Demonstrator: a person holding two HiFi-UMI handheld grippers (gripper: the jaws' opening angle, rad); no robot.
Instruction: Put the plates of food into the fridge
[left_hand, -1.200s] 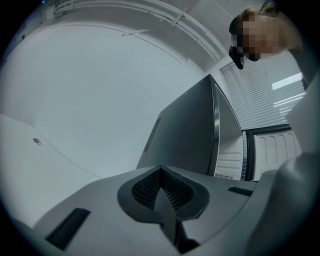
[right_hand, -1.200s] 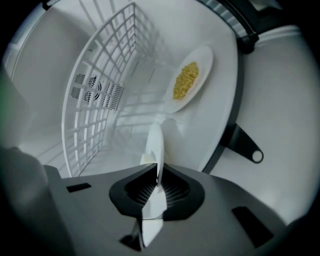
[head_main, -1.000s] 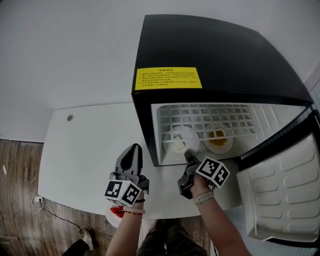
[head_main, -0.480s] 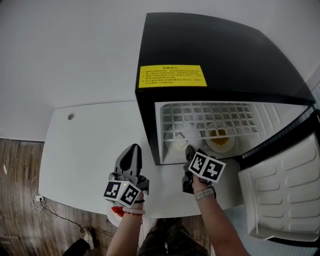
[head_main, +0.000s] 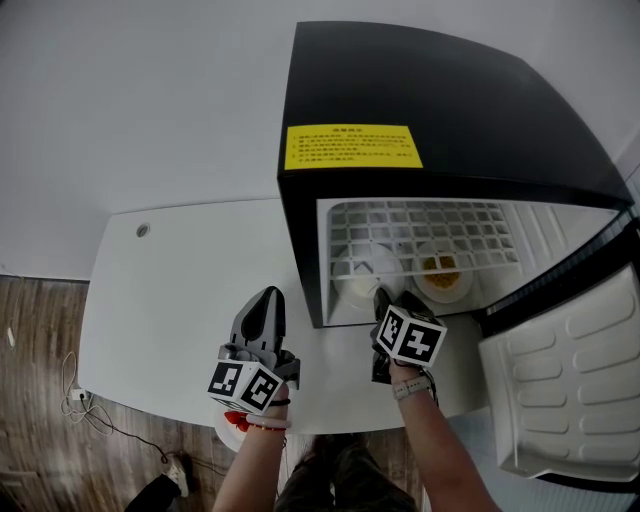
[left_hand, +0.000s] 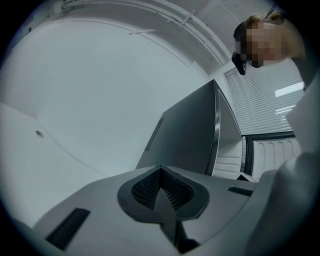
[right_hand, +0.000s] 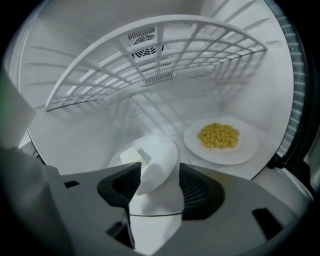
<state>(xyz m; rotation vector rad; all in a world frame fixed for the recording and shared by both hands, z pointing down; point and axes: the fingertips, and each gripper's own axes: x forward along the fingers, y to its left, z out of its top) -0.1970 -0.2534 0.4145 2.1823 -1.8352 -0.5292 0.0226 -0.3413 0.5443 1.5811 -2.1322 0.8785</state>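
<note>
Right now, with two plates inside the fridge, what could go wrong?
1. The right gripper has just been opening its jaws, but the rim of the plate with the pale block lies between them. Pulling back askew could catch the rim and drag the plate out.
2. That plate sits close beside the corn plate, so a sideways nudge might knock the two together.
</note>
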